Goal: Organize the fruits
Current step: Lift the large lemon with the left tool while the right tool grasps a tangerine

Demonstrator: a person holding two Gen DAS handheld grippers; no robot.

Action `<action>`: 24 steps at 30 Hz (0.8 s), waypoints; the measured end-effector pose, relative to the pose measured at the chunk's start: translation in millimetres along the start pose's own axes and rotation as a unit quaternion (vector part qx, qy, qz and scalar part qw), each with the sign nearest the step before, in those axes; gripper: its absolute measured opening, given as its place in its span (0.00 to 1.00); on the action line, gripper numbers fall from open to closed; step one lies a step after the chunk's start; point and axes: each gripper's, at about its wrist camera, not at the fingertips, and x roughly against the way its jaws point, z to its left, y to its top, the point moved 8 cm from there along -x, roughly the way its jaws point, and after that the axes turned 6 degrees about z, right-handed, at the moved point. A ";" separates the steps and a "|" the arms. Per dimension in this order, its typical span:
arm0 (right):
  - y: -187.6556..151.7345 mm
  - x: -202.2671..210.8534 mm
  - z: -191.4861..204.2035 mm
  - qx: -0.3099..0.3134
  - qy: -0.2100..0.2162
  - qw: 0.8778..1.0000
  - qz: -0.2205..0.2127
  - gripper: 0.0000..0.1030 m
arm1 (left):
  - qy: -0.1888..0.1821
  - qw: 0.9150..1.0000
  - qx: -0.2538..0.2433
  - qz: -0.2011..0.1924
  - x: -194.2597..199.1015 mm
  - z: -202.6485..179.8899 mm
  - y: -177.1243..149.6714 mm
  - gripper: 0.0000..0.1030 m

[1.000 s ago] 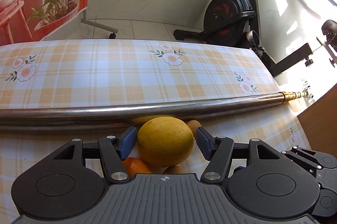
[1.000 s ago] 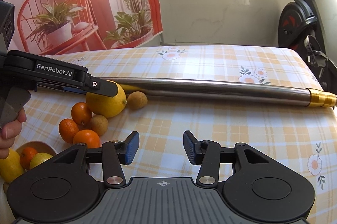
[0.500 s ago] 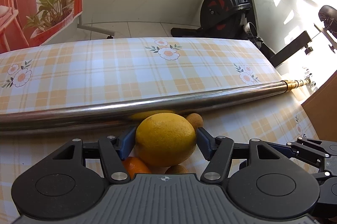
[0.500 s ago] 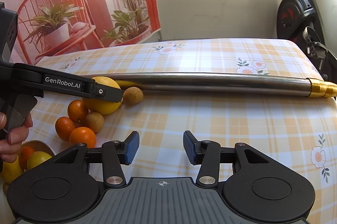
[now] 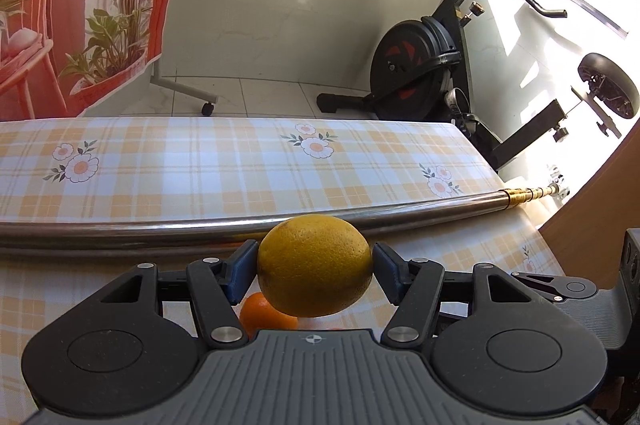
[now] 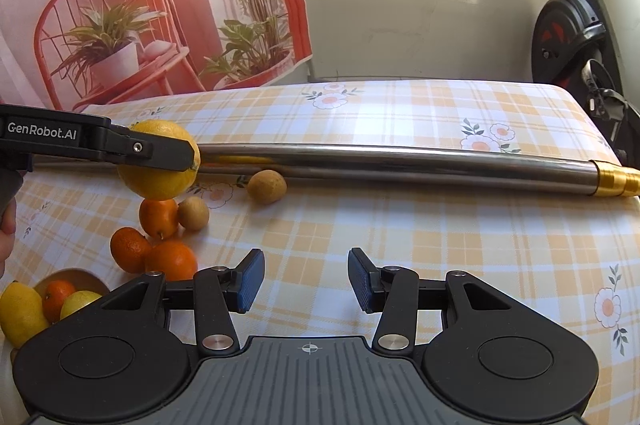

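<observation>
One lemon (image 5: 315,265) pinched between left jaws, above table, right jaws spread, empty.

Each fisheye camera sits just behind its own jaws, looking forward and downward along them at the checked tablecloth (image 5: 200,161). The left view is close on the lemon (image 5: 315,265) between its jaws. Both views share that lemon (image 6: 160,161), the steel tube (image 6: 400,161) beyond the jaws and the exercise bike (image 5: 412,73).
</observation>
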 end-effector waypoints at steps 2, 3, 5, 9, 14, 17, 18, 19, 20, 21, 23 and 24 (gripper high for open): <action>1.1 -0.5 4.9 0.007 0.001 1.000 0.001 0.42 | 0.008 1.000 0.006 -0.007 11.7 4.6 -3.9 0.63; 1.9 -1.2 8.4 0.011 0.002 1.000 0.001 0.42 | 0.015 1.000 0.009 -0.010 17.8 7.8 -5.9 0.63; 4.2 -2.1 13.8 0.017 0.003 1.000 0.001 0.42 | 0.029 0.999 0.014 -0.016 29.0 15.2 -10.5 0.63; 10.3 -4.4 21.2 0.020 0.007 1.000 0.003 0.42 | 0.052 0.998 0.035 -0.025 51.6 36.6 -18.3 0.63; 15.5 -5.0 38.5 0.031 0.020 0.999 0.006 0.42 | 0.067 0.994 0.069 -0.043 77.5 59.6 -25.5 0.63; 15.2 -5.8 51.5 0.047 0.027 0.998 0.010 0.42 | 0.079 0.991 0.086 -0.057 93.7 67.9 -30.9 0.63; 14.7 -6.2 58.0 0.053 0.030 0.998 0.012 0.42 | 0.083 0.991 0.090 -0.061 98.5 69.5 -33.1 0.63; 14.0 -6.9 62.5 0.057 0.033 0.998 0.014 0.42 | 0.085 0.990 0.094 -0.064 102.4 71.2 -35.8 0.63; 13.1 -8.3 68.6 0.062 0.036 0.997 0.017 0.42 | 0.086 0.989 0.099 -0.066 106.8 73.1 -39.9 0.63; 12.4 -9.9 73.4 0.067 0.039 0.997 0.020 0.42 | 0.086 0.989 0.105 -0.066 111.1 75.7 -44.0 0.63; 11.5 -12.7 81.6 0.077 0.040 0.996 0.023 0.42 | 0.087 0.988 0.114 -0.064 116.2 78.1 -51.4 0.63; 11.4 -13.9 85.9 0.081 0.041 0.996 0.025 0.42 | 0.088 0.987 0.117 -0.062 118.2 79.1 -54.9 0.63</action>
